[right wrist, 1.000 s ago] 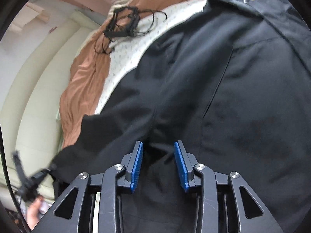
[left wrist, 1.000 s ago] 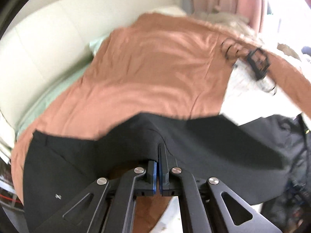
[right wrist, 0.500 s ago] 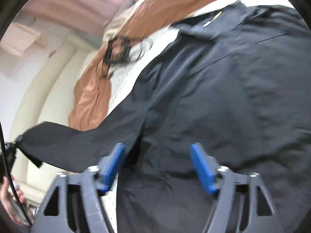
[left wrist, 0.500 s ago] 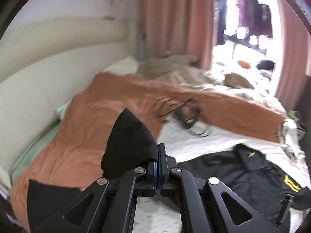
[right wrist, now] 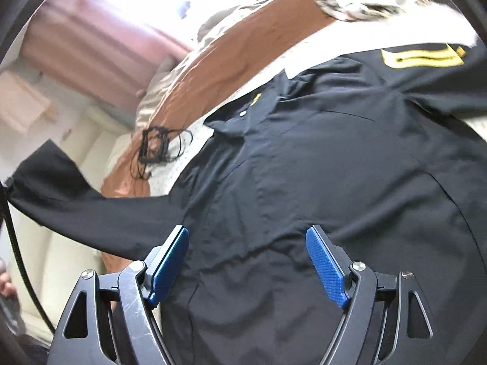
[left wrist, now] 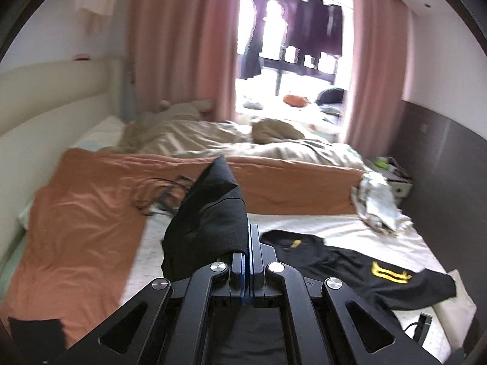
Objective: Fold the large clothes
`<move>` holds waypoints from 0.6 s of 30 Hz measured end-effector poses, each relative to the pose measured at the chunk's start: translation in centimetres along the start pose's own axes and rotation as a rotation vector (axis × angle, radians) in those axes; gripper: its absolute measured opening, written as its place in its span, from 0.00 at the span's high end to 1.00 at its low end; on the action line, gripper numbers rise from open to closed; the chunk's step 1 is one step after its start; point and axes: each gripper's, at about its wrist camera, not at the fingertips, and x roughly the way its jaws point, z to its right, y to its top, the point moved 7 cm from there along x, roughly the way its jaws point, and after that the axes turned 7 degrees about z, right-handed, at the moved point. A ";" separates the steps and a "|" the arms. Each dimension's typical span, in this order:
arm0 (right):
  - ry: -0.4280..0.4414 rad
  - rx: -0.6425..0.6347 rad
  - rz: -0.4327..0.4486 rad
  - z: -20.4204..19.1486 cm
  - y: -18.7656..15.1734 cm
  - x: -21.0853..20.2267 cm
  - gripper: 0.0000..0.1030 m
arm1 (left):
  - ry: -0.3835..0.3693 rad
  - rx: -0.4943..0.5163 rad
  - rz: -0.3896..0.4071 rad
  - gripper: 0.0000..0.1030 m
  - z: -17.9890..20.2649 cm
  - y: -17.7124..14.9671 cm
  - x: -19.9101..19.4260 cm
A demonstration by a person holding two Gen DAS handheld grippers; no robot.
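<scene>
A large black short-sleeved shirt with yellow shoulder patches [right wrist: 319,182] is spread across the white dotted sheet [left wrist: 319,228] near the foot edge of the bed, its collar pointing toward the rust-orange blanket [left wrist: 85,219] that covers the headboard side. One sleeve [left wrist: 210,219] is lifted clear of the sheet and is clamped between the closed fingers of the left gripper [left wrist: 247,261], the cloth bunched into a peak above the fingertips. In the right wrist view that sleeve is seen stretched out toward the headboard side of the bed, taut from the shoulder seam.

The right gripper [right wrist: 248,261] is held wide apart, nothing between its blue pads [right wrist: 325,270]; it hangs just above the shirt's body, over the side seam below the lifted sleeve. Contact with the cloth cannot be told.

The fabric is judged to be thin, light and limp, somewhat smooth, so that it will sag and slide rather than hold a crease by itself. A hold is best taken at hems, seams or the sleeve cuff, where doubled layers give the pads something to bite. A tangle of black cord [right wrist: 158,149] lies on the sheet just beyond the collar, apart from the shirt.
</scene>
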 end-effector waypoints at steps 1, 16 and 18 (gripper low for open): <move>-0.012 -0.004 0.010 0.4 0.3 -0.3 0.22 | -0.020 -0.002 -0.007 1.00 0.6 -0.2 0.4; -0.153 0.070 0.048 5.6 2.9 -0.1 0.22 | -0.262 -0.188 -0.236 0.81 10.0 -10.8 7.5; -0.157 0.113 0.049 6.5 3.2 -0.3 0.22 | -0.263 -0.244 -0.272 0.29 10.5 -12.6 8.0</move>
